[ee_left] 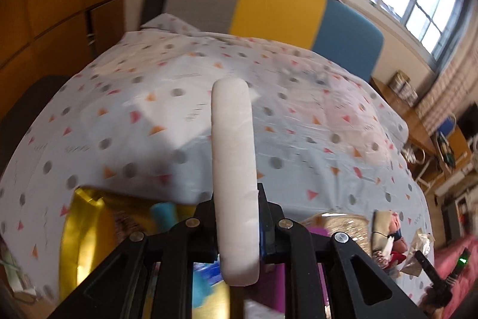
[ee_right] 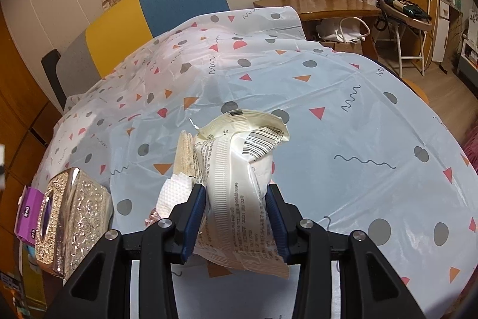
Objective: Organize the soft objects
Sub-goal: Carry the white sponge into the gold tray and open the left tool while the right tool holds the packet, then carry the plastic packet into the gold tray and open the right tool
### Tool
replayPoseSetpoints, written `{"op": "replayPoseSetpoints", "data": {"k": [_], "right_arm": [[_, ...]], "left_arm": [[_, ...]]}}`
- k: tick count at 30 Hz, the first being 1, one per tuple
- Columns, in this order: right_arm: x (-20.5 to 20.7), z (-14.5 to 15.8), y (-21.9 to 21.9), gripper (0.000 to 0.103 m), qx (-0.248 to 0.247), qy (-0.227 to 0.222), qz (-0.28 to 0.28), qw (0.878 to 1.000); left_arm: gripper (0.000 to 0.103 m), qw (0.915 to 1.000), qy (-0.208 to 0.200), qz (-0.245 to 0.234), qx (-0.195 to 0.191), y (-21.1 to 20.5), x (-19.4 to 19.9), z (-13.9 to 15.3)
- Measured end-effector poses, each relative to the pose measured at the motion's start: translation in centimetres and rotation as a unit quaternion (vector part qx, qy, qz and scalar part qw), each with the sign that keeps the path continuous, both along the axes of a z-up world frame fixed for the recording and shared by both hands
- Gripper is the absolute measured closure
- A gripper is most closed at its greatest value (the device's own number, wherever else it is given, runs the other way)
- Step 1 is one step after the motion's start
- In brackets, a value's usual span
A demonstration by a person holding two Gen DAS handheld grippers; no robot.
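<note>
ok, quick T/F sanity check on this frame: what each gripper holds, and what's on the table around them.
1. The left gripper is clamped on a flat white foam-like pad seen edge-on. True.
2. The right gripper is empty. False: its fingers pinch a crumpled cream plastic packet with a barcode.
3. An ornate shiny metallic box sits to the left of the right gripper in the right wrist view. True.
4. The table is bare wood. False: a pale plastic tablecloth with triangles, dots and squiggles covers it.
5. The chair behind the table is all red. False: the chair back has grey, yellow and blue panels.
</note>
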State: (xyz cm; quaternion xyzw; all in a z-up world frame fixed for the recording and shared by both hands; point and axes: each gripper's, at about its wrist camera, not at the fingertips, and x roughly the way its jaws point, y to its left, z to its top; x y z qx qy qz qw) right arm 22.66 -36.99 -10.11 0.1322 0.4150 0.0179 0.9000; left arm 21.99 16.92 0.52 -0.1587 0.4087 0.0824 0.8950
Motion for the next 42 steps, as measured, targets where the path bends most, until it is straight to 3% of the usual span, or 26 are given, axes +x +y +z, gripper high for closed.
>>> {"op": "replayPoseSetpoints", "data": {"k": [8, 17, 19, 21, 22, 28, 32, 42], "right_arm": [[0.2, -0.4, 0.2, 0.061, -0.021, 0.011, -0.005, 1.0], [0.5, -1.1, 0.4, 0.061, -0.046, 0.032, -0.014, 0.998], [0.6, -1.3, 0.4, 0.061, -0.051, 0.038, -0.017, 0.998], [0.6, -1.5, 0.4, 0.061, -0.055, 0.044, -0.02, 0.997], [0.6, -1.7, 0.3, 0.061, -0.056, 0.048, -0.023, 0.997], [0.7, -2.0, 0.0, 0.061, -0.063, 0.059, -0.038, 0.996], [0.7, -1.9, -0.2, 0.061, -0.067, 0.06, -0.047, 0.995], [0.6, -2.0, -0.1, 0.061, -0.078, 0.061, -0.052, 0.994]], "left_arm": [[0.085, 0.9979, 0.013, 0.064, -0.009, 7.7, -7.6, -4.6], [0.084, 0.9934, 0.072, 0.089, -0.005, 11.8, -9.6, -11.0], [0.075, 0.9934, 0.078, 0.084, 0.011, 11.8, -9.4, -11.8], [0.054, 0.9932, 0.076, 0.089, 0.004, 12.1, -9.6, -12.3], [0.052, 0.9935, 0.068, 0.091, -0.005, 12.2, -10.0, -12.5], [0.045, 0.994, 0.04, 0.102, 0.001, 11.7, -12.2, -11.3], [0.034, 0.995, 0.003, 0.098, 0.019, 10.0, -14.2, -9.6], [0.029, 0.9959, -0.042, 0.045, 0.067, 4.0, -17.6, -7.3]]}}
